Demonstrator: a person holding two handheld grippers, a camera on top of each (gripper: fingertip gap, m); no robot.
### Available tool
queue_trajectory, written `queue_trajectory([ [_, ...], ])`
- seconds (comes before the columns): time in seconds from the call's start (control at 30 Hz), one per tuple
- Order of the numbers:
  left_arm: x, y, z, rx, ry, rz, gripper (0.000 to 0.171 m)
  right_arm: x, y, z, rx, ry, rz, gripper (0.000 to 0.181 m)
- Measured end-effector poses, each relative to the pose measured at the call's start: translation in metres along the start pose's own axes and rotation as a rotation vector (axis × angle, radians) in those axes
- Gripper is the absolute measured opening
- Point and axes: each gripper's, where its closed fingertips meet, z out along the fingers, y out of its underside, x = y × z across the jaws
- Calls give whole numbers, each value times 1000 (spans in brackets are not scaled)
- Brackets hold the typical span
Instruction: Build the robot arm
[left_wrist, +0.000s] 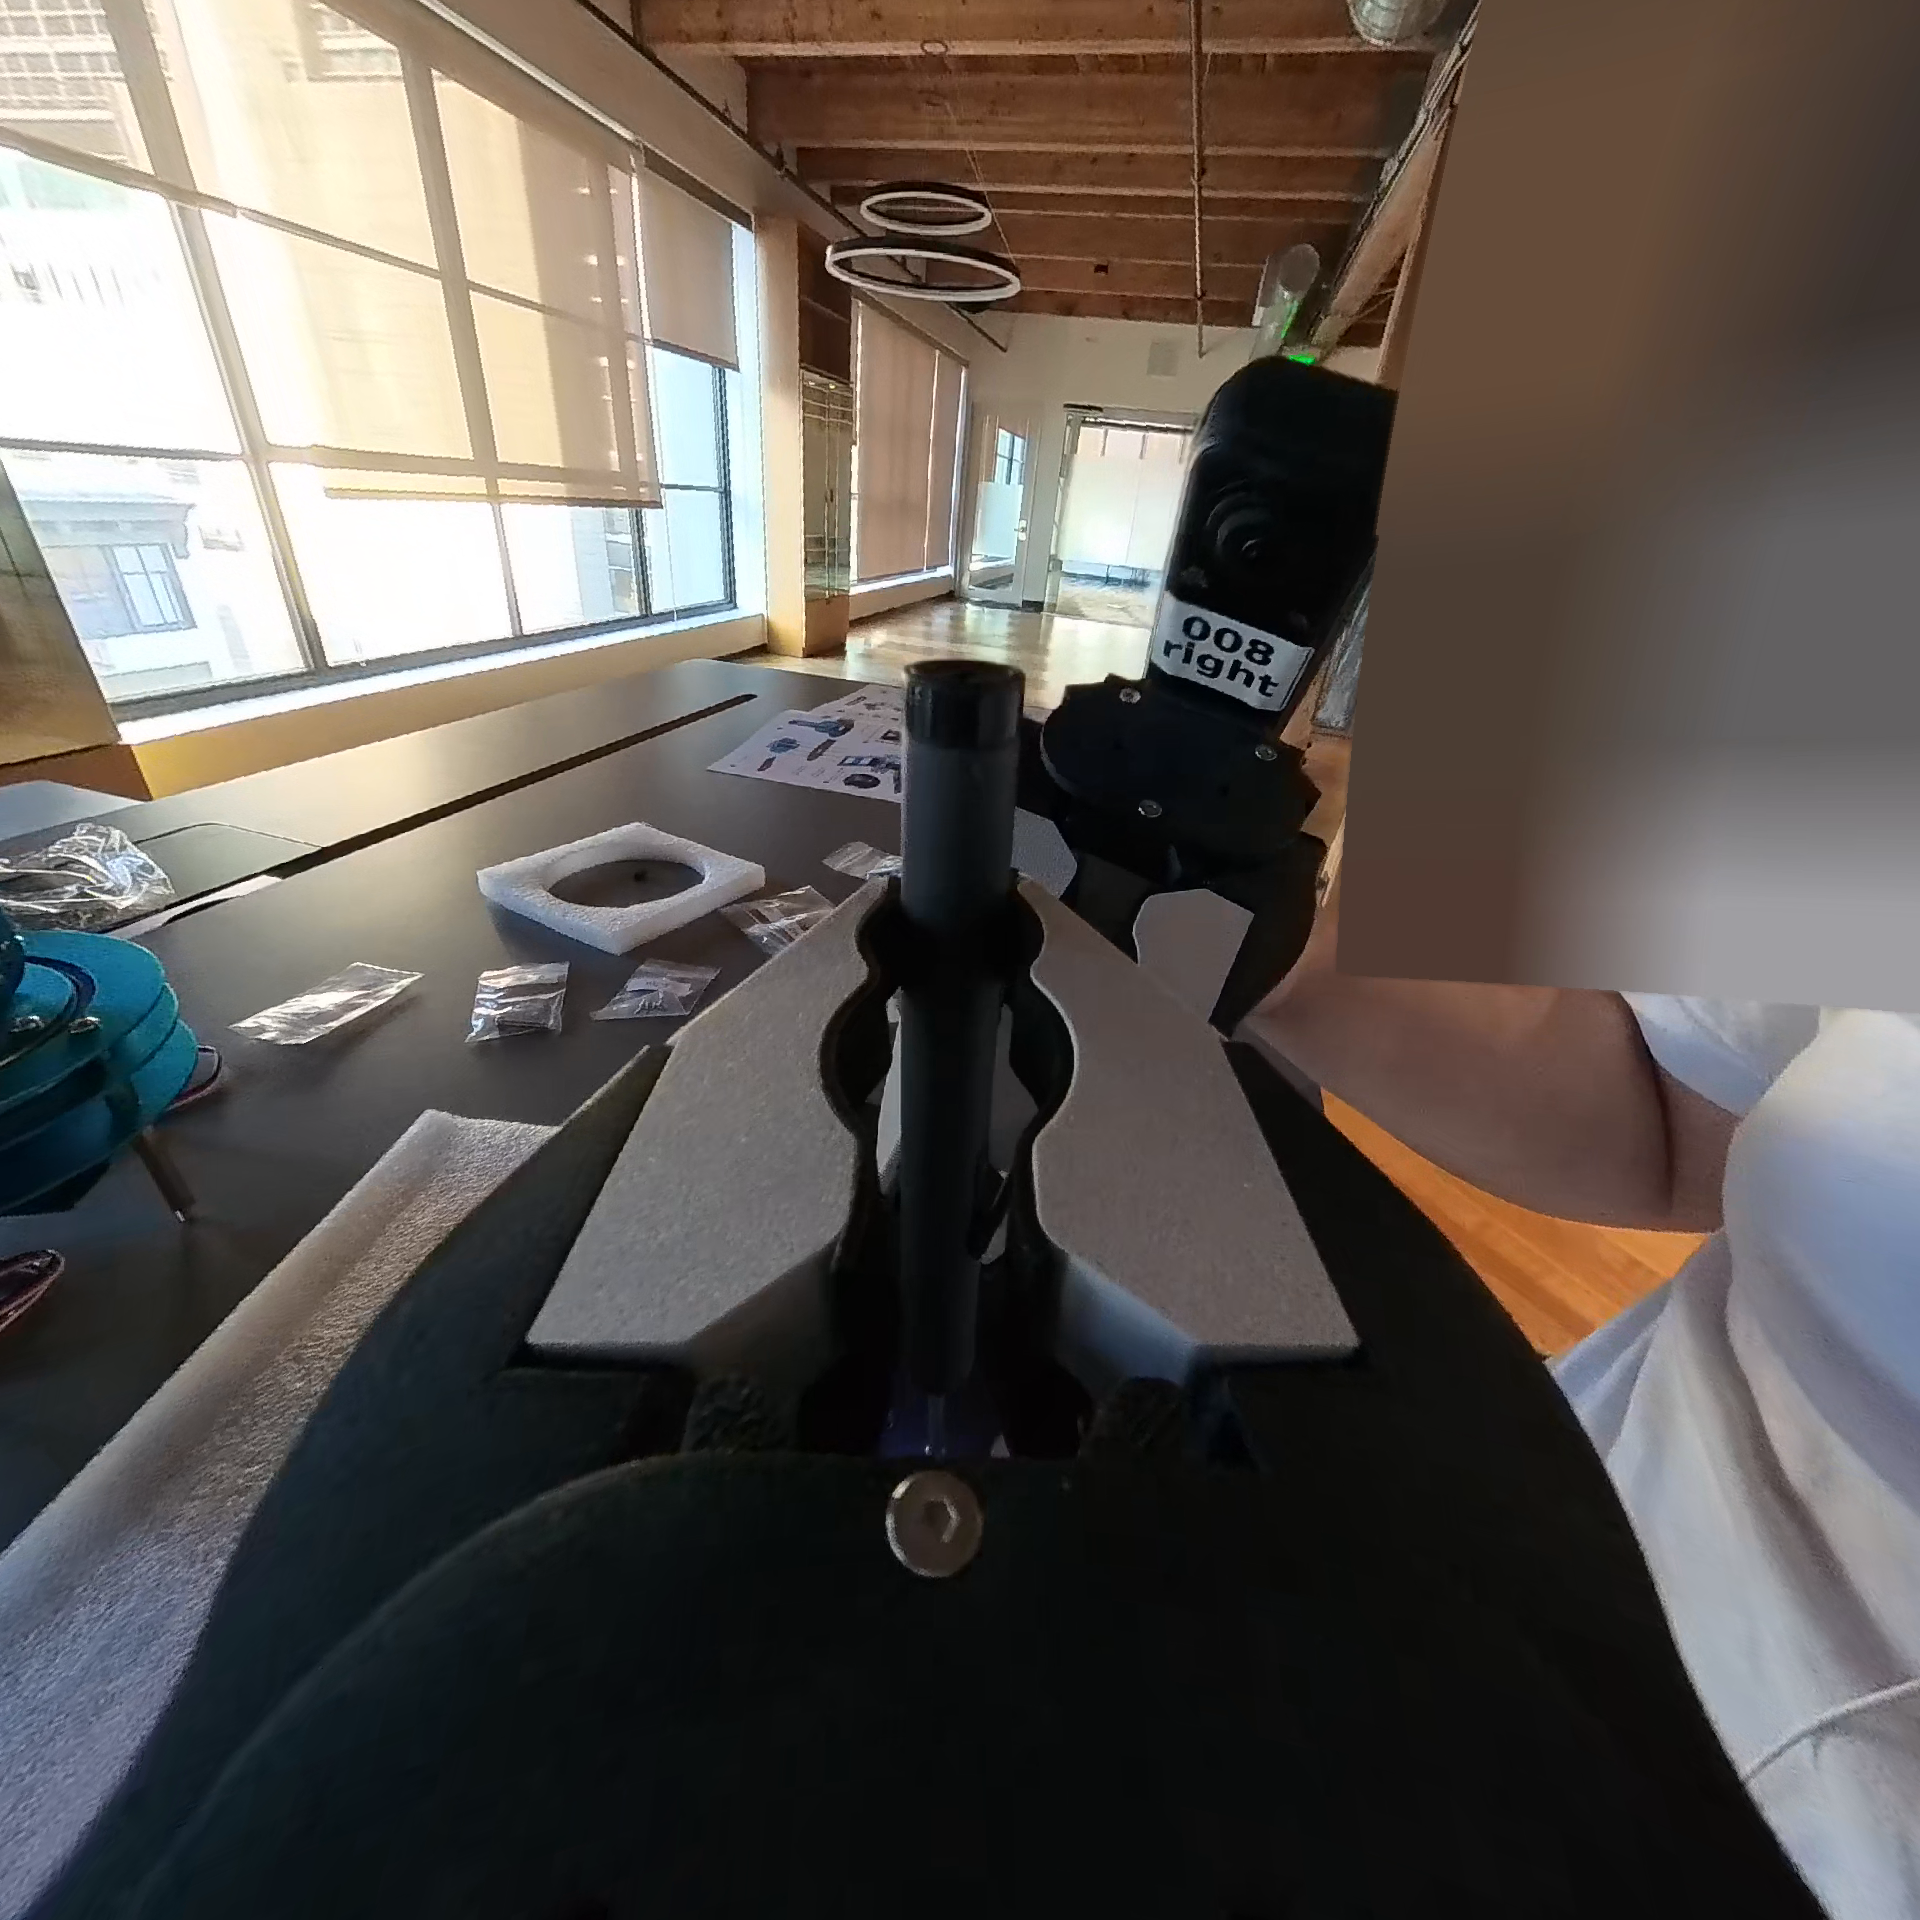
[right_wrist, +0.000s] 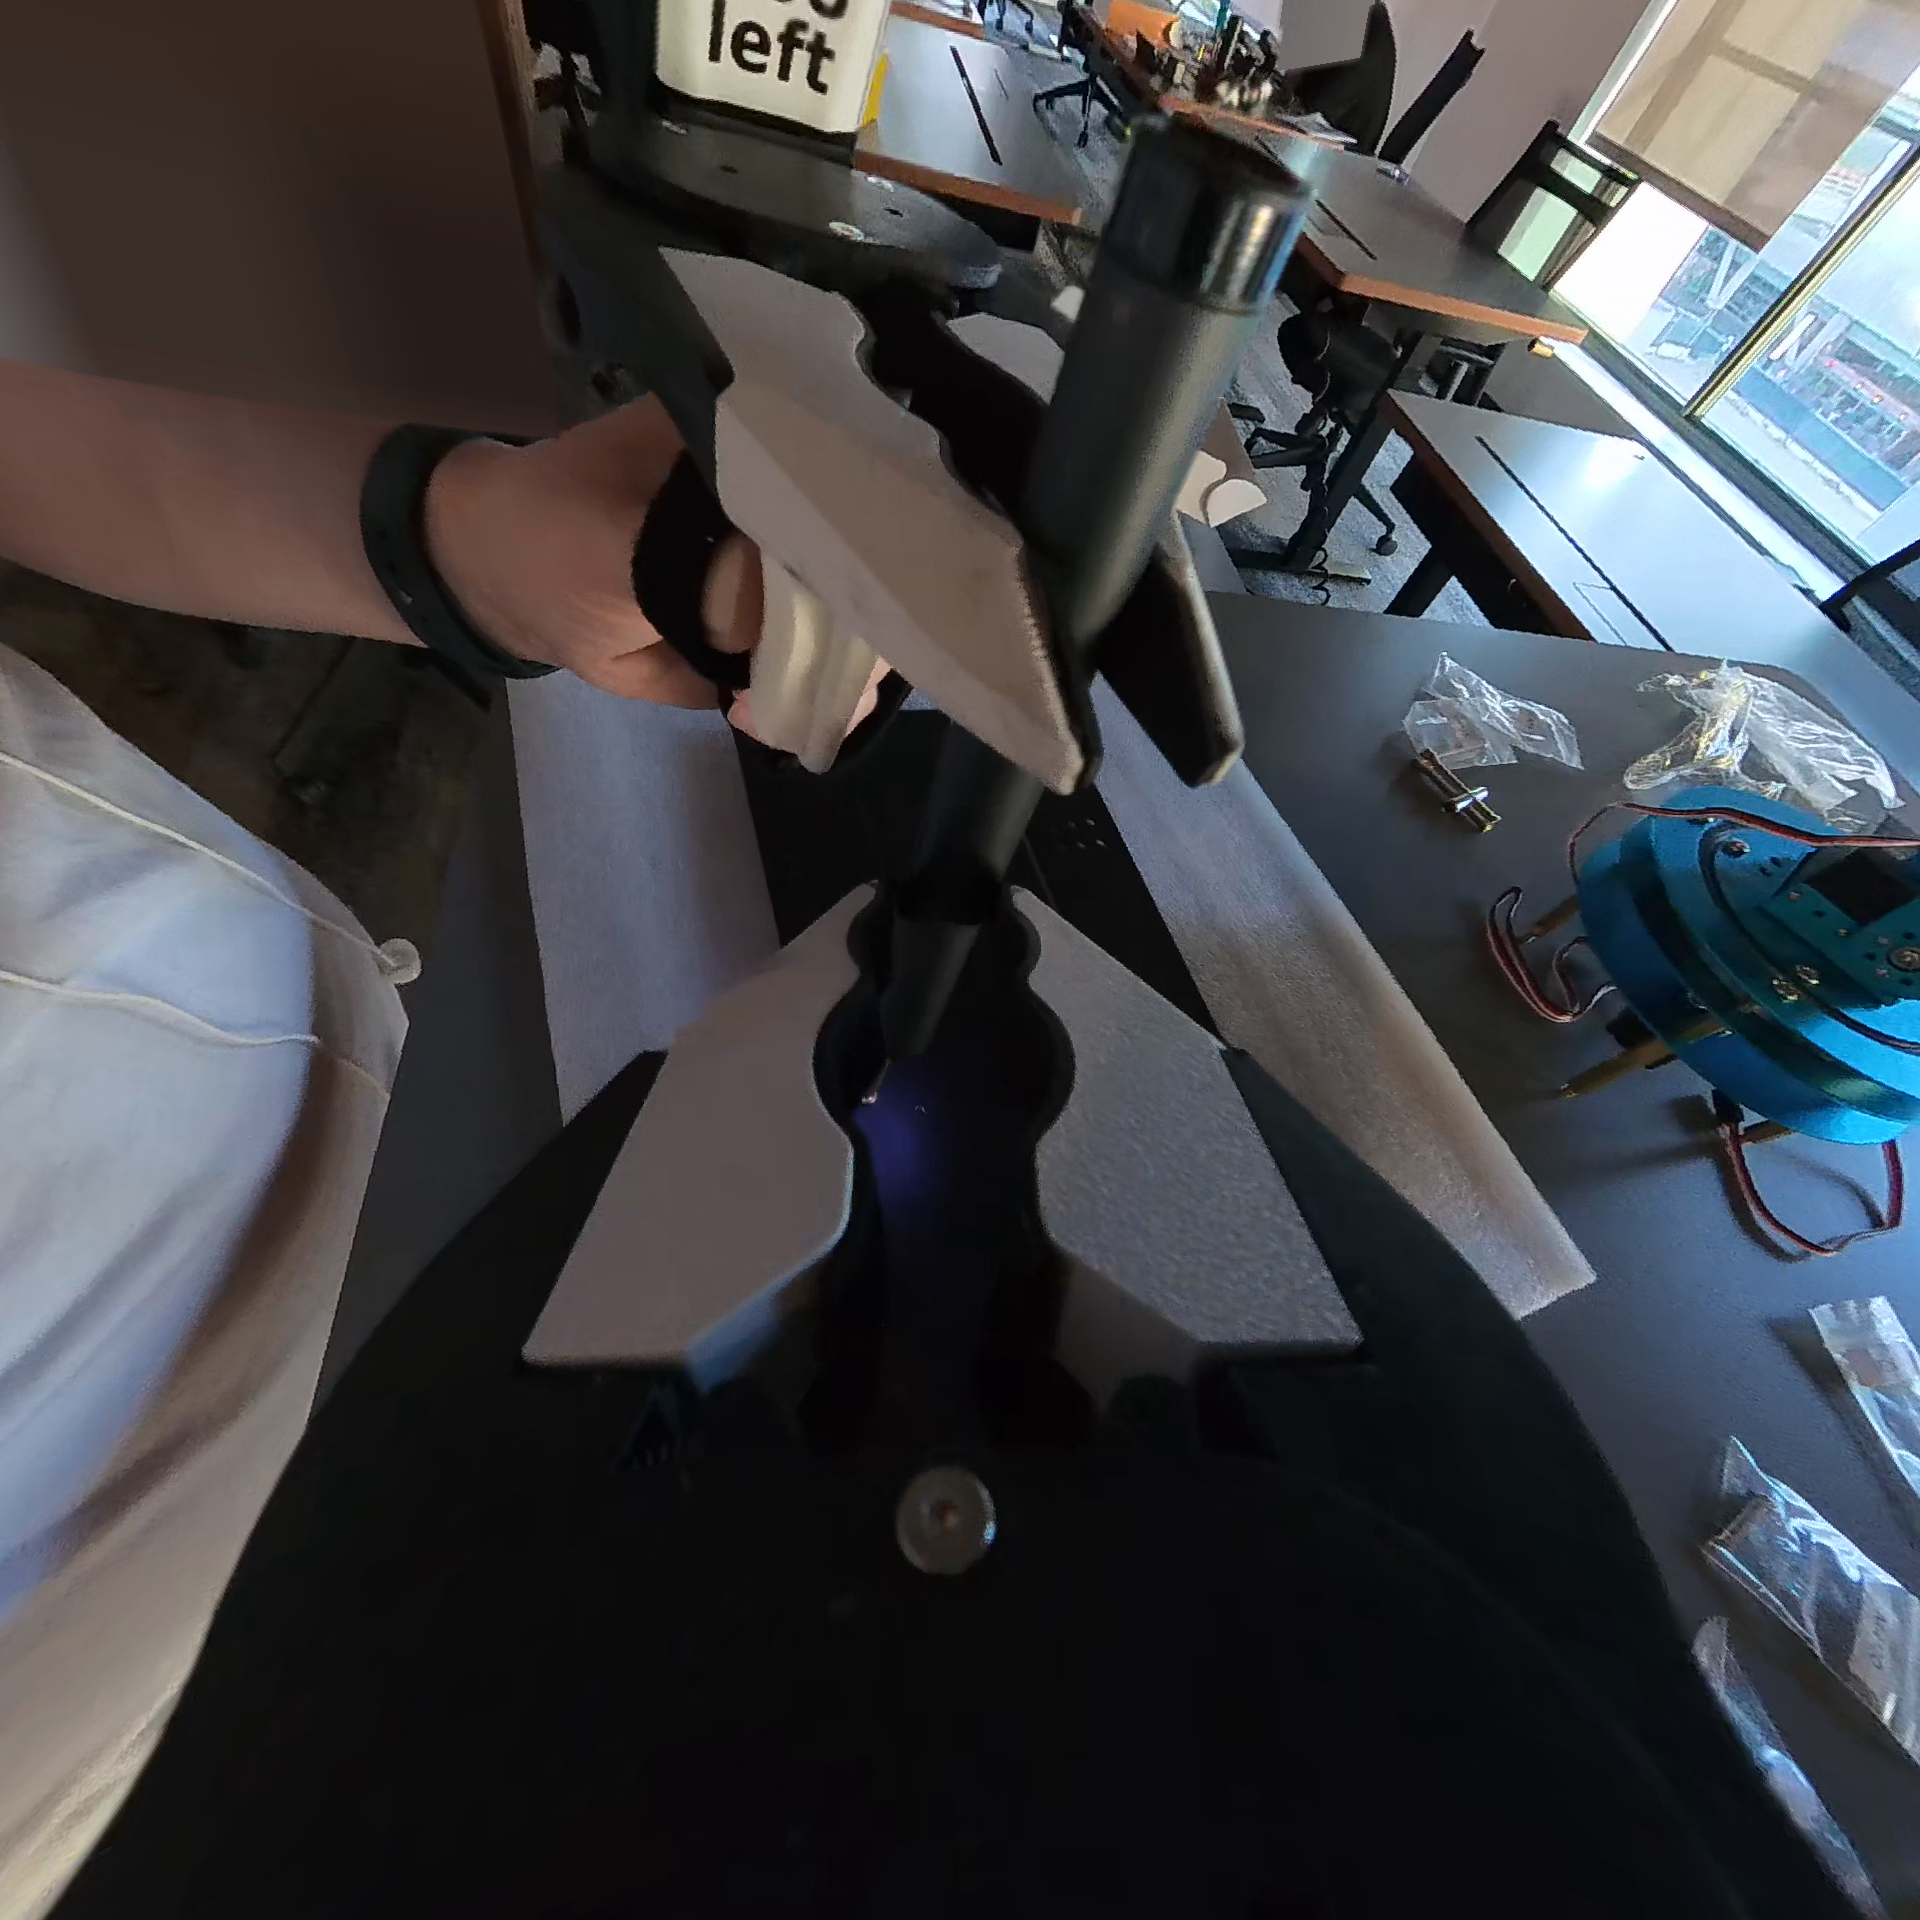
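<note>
Stretching across both views, a dark counter (left_wrist: 436, 790) carries a blue round servo assembly (right_wrist: 1756, 935), a white foam frame (left_wrist: 619, 879) and small plastic bags (left_wrist: 516, 1000). Above it, the left gripper (left_wrist: 951, 914) clamps a dark screwdriver-like tool (left_wrist: 958, 935) by its handle. The right gripper (right_wrist: 940, 940) pinches the same tool's narrow lower end, its jaws nearly closed. The tool's tip is shadowed and hard to make out; a mosaic patch hides the person.

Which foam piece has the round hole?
The square foam, lying flat beyond the small bags. Its middle is cut out in a circle. The long foam strip beside the left gripper shows no hole.
</note>
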Motion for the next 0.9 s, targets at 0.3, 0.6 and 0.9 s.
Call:
queue_trajectory([
  [0.3,1,0,-3,9,3,4,16,-2,0,2,11,-19,57,15],
  [0.6,3,1,-11,19,5,7,16,-5,-2,5,-14,-27,30,16],
  [0.9,3,1,-9,9,11,10,16,-5,-1,4,-19,-23,23,16],
])
